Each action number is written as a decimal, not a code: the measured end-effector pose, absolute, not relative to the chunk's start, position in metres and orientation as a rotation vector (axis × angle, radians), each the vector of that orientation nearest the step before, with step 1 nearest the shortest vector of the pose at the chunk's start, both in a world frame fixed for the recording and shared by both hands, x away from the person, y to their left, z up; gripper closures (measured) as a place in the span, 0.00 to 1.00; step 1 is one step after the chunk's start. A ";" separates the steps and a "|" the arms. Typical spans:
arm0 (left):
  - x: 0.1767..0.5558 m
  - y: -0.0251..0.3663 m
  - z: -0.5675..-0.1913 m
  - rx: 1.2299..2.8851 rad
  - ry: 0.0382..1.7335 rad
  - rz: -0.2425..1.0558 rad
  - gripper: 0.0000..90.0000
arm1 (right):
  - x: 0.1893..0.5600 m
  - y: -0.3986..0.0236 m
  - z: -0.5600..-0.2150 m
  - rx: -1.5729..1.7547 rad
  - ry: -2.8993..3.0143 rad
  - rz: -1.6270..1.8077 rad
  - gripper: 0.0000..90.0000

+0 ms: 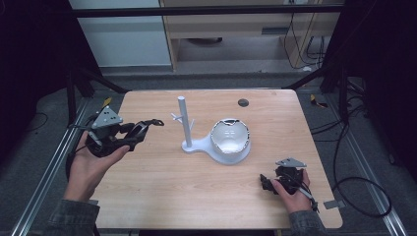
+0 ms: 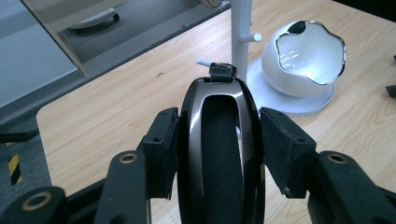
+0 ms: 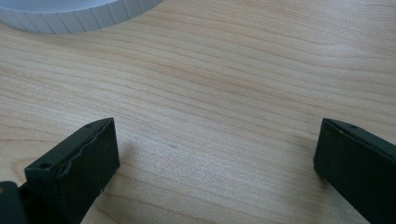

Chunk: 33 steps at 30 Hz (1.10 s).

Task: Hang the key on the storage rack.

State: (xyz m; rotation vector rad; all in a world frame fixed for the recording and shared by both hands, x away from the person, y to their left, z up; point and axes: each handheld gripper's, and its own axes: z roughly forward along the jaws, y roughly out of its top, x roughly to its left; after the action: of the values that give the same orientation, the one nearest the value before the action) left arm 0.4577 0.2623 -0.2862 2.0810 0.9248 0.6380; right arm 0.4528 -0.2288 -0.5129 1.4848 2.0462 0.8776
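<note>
Nearest the person, at about five o'clock on the pale wooden table, the right gripper rests low over the bare wood with its jaws spread wide apart and nothing between them; in the right gripper view the ribbed rim of the white round base lies ahead at eleven o'clock.

At nine o'clock on the table, the left gripper is held up in the person's left hand. Its jaws are pinching a black headset with a glossy dark band and a leather-like padded strip, one pad pressed against each side of the band. In the high view the band's far end sticks out toward three o'clock, off the table surface.

Farther on, near the table's centre, stands the white stand with an upright post and short side pegs, and just beside it at three o'clock, on the same base, a white egg-shaped cup with a wavy chrome rim.

The step in hand looks like carrying the headset to the stand. The next move probably calls for raising the band above the post or a peg, lining it up, then lowering and releasing; the free right gripper could steady the base.
</note>
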 end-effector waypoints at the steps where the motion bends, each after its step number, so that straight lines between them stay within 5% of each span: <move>1: 0.457 0.262 -0.285 2.079 0.924 0.641 0.54 | 0.453 -0.229 -0.513 1.484 2.046 0.877 0.01; 33: 0.454 0.243 -0.261 2.065 0.849 0.659 0.54 | 0.453 -0.229 -0.513 1.485 2.046 0.878 0.01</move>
State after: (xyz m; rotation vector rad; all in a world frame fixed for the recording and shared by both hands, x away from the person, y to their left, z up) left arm 0.4539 0.2427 -0.2613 2.0648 0.8486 0.6587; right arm 0.4528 -0.2288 -0.5130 1.4847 2.0462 0.8775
